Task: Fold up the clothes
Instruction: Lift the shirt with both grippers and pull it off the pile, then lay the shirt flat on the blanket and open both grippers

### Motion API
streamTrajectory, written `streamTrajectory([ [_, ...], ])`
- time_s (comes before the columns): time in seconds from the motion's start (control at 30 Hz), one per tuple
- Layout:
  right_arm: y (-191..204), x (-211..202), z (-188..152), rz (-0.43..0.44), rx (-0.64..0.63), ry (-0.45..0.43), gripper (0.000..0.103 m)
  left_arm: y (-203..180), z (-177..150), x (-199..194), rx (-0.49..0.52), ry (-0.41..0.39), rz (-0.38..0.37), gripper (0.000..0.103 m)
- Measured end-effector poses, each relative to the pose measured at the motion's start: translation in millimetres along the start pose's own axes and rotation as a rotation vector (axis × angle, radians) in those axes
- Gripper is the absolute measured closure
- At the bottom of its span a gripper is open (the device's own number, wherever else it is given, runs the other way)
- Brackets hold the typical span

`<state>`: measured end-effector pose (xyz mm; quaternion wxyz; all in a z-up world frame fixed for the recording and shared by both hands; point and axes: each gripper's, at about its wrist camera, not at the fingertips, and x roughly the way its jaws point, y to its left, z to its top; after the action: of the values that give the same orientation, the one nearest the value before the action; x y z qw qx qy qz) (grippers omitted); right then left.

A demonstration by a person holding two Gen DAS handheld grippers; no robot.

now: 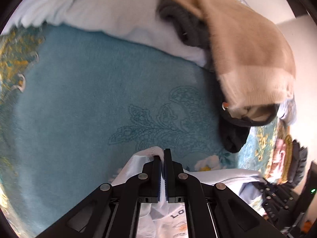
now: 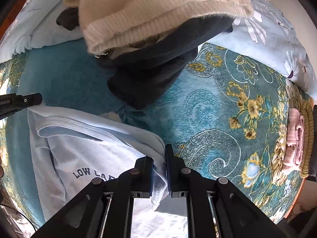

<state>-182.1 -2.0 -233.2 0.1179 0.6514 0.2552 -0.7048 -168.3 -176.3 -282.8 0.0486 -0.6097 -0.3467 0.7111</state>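
Both tools, left (image 1: 162, 156) and right (image 2: 159, 158), pinch the pale-blue sweatshirt (image 2: 83, 148), stretched left-to-right.

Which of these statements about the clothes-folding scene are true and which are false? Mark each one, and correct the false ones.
1. Both grippers are shut on the light blue sweatshirt. True: the left gripper and the right gripper each pinch its fabric.
2. The sweatshirt carries dark printed letters. True.
3. The beige sweater lies underneath the dark garment. False: the beige sweater lies on top of it.
4. The bedspread is plain red. False: it is teal with gold flower patterns.
5. A folded pink garment lies at the right edge of the right wrist view. True.
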Motion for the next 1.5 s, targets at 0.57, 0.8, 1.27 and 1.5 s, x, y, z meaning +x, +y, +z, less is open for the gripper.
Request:
streamTrajectory([
  [0.57, -20.3, -32.1, -48.1, 0.087, 0.242, -0.054, 0.042, 116.8, -103.3, -78.8, -0.122, -0.108, -0.079, 0.051],
  [0.8, -34.4, -41.8, -147.0, 0.086, 0.324, 0.055, 0.041, 179.5, -230.9, -48.0, -0.211, 0.095, 0.055, 0.053],
  [1.27, -35.3, -72.4, -205.7, 0.098, 0.359, 0.088, 0.041, 164.5, -264.4, -29.8, -0.203, 0.14, 0.103, 0.093],
  [1.5, -46.6, -86.9, -219.0, 0.1, 0.374, 0.069, 0.041, 174.3, -240.9, -82.5, -0.2, -0.006, 0.19, 0.1],
])
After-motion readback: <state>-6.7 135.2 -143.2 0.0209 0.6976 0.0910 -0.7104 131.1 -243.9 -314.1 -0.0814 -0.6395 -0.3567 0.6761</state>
